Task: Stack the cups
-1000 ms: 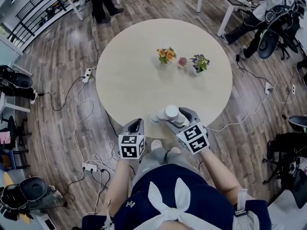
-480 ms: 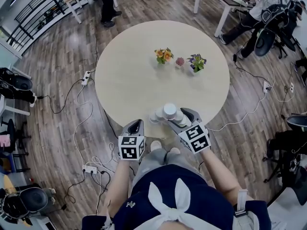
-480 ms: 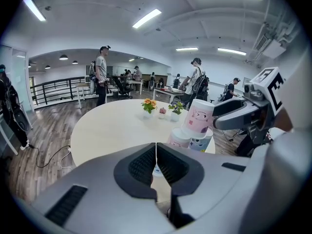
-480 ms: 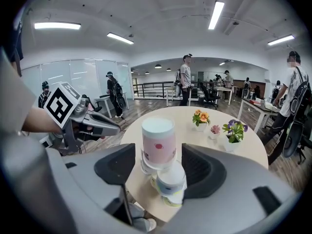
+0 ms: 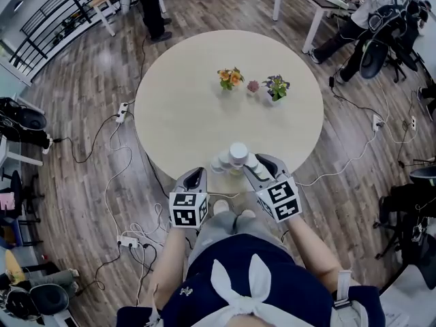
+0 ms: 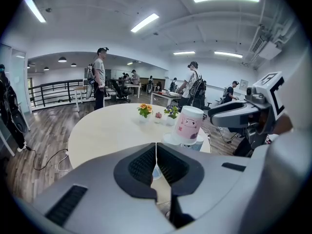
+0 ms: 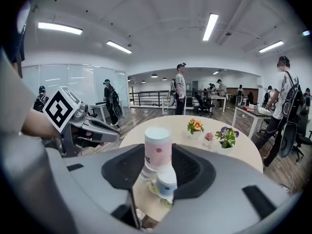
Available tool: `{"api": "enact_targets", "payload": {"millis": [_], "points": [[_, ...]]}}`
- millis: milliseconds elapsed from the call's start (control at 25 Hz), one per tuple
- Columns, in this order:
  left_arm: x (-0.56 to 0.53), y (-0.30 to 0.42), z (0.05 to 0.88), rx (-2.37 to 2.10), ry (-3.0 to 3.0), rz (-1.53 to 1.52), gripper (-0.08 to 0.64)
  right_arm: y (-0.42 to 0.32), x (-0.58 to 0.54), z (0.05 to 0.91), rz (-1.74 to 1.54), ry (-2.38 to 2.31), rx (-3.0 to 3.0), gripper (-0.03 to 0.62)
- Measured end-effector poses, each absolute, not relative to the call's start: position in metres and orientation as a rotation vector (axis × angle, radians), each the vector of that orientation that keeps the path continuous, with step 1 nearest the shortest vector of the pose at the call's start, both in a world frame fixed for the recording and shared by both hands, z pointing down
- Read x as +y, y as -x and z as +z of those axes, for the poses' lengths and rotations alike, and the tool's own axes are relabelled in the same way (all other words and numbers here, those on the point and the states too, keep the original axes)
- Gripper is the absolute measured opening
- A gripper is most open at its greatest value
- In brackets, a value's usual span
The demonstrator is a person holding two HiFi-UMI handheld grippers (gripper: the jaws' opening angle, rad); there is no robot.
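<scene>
Several small paper cups cluster at the near edge of the round table [image 5: 204, 107]. A white and pink cup [image 7: 157, 149], bottom up and a little tilted, sits between the pads of my right gripper [image 7: 158, 152], above a blue cup [image 7: 167, 182] and a white one [image 7: 145, 172]. The right jaws have just been closing and now press on the pink cup's sides. In the head view, that cup [image 5: 238, 151] stands just ahead of the right gripper [image 5: 257, 169]. My left gripper [image 5: 194, 177] hovers at the table's edge, left of the cups, shut and empty [image 6: 156, 147].
Three small flower pots stand past the table's middle: orange [image 5: 230, 78], pink [image 5: 253, 86] and purple [image 5: 276, 87]. Cables and power strips [image 5: 123, 106] lie on the wooden floor to the left. People stand and sit at desks beyond the table [image 5: 354, 5].
The right gripper's jaws have narrowed onto the pink cup. Both grippers have edged slightly forward toward the table.
</scene>
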State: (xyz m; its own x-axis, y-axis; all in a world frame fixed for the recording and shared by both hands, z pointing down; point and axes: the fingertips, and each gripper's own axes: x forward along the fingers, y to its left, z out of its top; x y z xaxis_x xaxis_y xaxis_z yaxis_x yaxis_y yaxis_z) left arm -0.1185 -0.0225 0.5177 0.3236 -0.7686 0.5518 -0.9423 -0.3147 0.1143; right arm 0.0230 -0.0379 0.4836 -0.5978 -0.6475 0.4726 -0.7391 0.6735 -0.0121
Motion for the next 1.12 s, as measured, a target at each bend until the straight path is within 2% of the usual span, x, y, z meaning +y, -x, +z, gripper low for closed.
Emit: {"api": "enact_targets", "payload": {"millis": [280,400,1120], "points": [[-0.018,0.103,0.498,-1.515,-2.221,0.516,0.025,-0.029,-0.032,0.467,0.244,-1.136,-2.507,0.038],[-0.014,0.096,0.492,-1.51,-2.235,0.505,0.025,-0.03,-0.029,0.464,0.253,-1.142,-2.524,0.008],[0.008,0.048,0.481,-1.462,-2.311,0.472,0.025,-0.024,0.005,0.47,0.257,-1.004,-2.569,0.003]]}}
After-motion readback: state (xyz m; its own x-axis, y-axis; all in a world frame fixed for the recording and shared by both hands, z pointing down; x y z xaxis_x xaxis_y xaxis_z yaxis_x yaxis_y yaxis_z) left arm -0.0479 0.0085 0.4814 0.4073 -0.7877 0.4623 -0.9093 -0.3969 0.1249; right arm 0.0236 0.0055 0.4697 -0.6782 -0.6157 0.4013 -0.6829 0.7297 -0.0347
